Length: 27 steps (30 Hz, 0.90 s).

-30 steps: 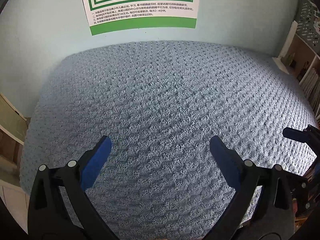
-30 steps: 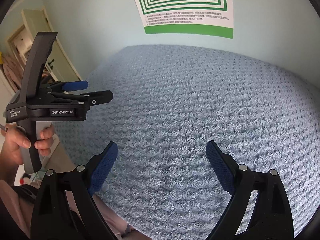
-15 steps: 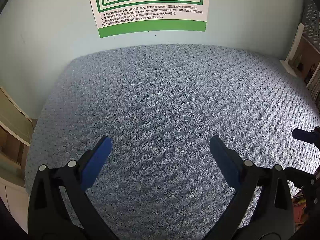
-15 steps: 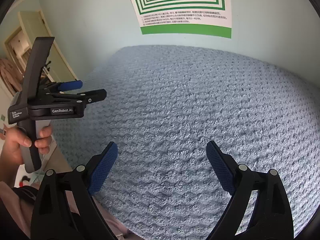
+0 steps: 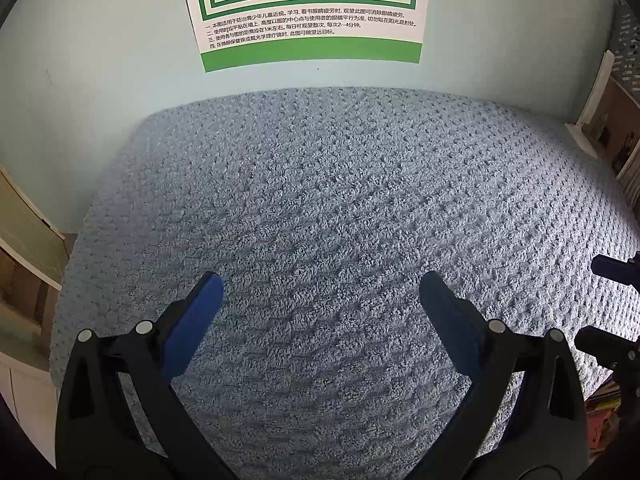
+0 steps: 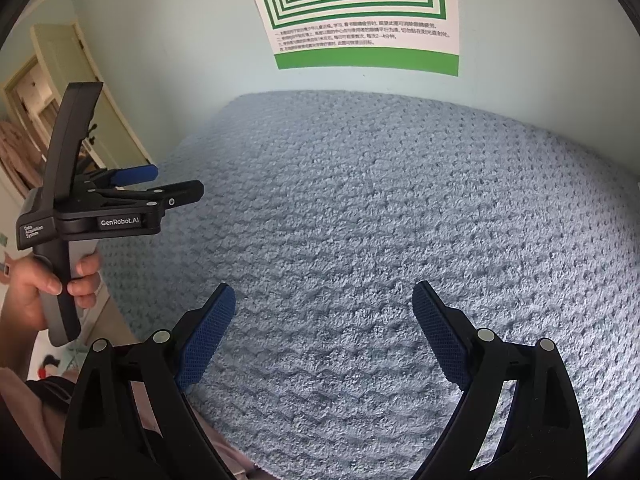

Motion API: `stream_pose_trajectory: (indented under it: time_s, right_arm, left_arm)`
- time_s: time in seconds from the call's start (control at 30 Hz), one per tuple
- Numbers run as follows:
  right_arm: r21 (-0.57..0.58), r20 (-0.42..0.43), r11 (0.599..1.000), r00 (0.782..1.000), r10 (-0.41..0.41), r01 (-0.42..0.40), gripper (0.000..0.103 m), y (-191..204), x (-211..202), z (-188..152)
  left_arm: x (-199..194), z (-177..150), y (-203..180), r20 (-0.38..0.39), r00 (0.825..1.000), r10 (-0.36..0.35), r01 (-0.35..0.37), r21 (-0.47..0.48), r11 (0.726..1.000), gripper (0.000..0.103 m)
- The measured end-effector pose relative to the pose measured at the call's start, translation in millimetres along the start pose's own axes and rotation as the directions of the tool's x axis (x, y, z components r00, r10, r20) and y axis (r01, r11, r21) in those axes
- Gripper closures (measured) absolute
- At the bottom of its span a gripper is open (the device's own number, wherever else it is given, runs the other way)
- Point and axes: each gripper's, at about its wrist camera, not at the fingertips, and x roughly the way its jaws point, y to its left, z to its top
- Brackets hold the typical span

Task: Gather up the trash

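Trash is not showing in either view; both grippers are hovering over the blue towel [image 5: 340, 220]; the left gripper [image 5: 320, 300] is spreading its jaws wide, holding nothing; the right gripper [image 6: 323, 304] is doing likewise; a green poster [image 6: 360, 12] is hanging on the wall.

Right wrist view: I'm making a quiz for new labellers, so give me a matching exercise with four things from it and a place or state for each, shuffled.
Things:
1. left tongs
2. right tongs
3. green striped poster
4. blue textured cloth

Places or states:
A. stuck on the pale wall, top of the picture
B. spread flat under both tongs
C. held in a hand at the left edge, seen side-on
D. at the bottom, fingers wide apart with nothing between them

Pairs: 1-C, 2-D, 3-A, 4-B
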Motion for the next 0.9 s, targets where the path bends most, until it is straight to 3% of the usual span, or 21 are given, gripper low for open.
stream_pose_trajectory:
  time_s: [0.9]
  right_arm:
    - [0.028,-0.015,0.999,1.0,-0.02,0.021,0.014,-1,1,-7]
  left_arm:
    - [12,-5,3,-0.047,0.999,0.011,-0.01,0.007,1.0,0.007]
